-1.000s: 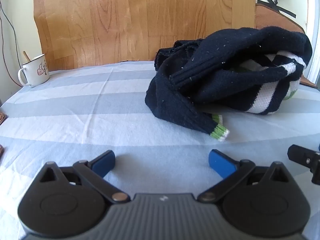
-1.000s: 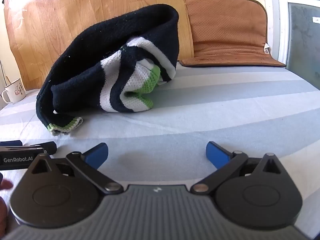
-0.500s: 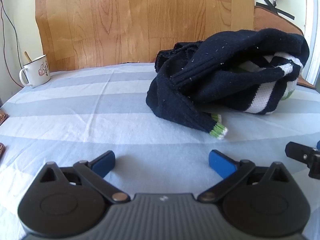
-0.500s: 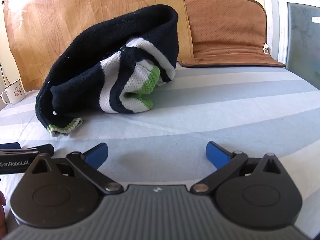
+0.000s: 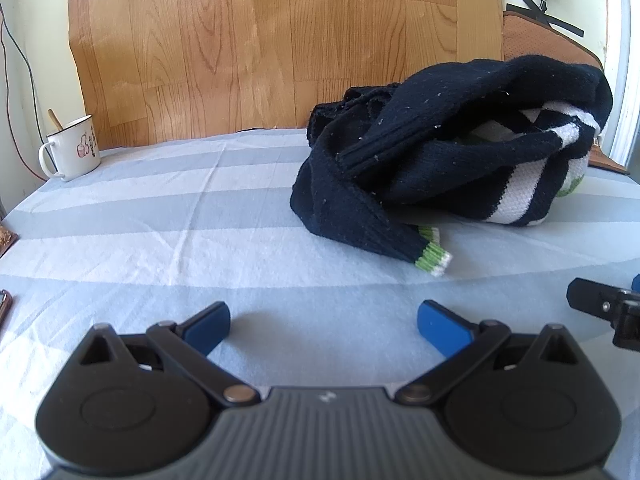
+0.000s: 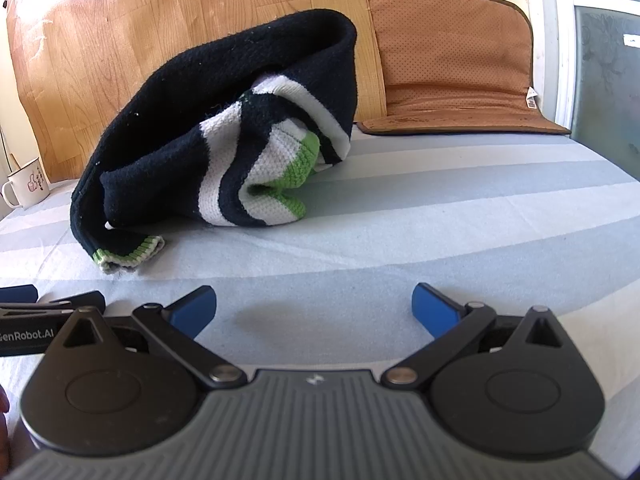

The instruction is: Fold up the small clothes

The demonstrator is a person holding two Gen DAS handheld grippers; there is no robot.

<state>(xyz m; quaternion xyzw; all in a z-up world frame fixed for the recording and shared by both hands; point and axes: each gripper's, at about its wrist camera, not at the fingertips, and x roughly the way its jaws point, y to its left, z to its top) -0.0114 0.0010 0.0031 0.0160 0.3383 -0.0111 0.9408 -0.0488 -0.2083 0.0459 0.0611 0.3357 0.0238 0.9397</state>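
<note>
I see both views bright and sharp in daylight; soft shadows lie under the crumpled navy knitted sweater (image 5: pixel 440 160) on the pale blue-and-white striped cloth (image 5: pixel 200 220); glare whitens the glossy wood-grain panel (image 6: pixel 36 32) upper left; fisheye bends edges, corners go black.

The crumpled sweater (image 5: pixel 448 168) folds over itself, so its body, neckline and second sleeve are hidden, and its far side covers part of the brown mat (image 6: pixel 452 68). In the left wrist view the right gripper (image 5: pixel 608 312) is cut off by the right edge, its fingertips out of sight. The enamel mug (image 5: pixel 72 148) carries a print too small to read.
</note>
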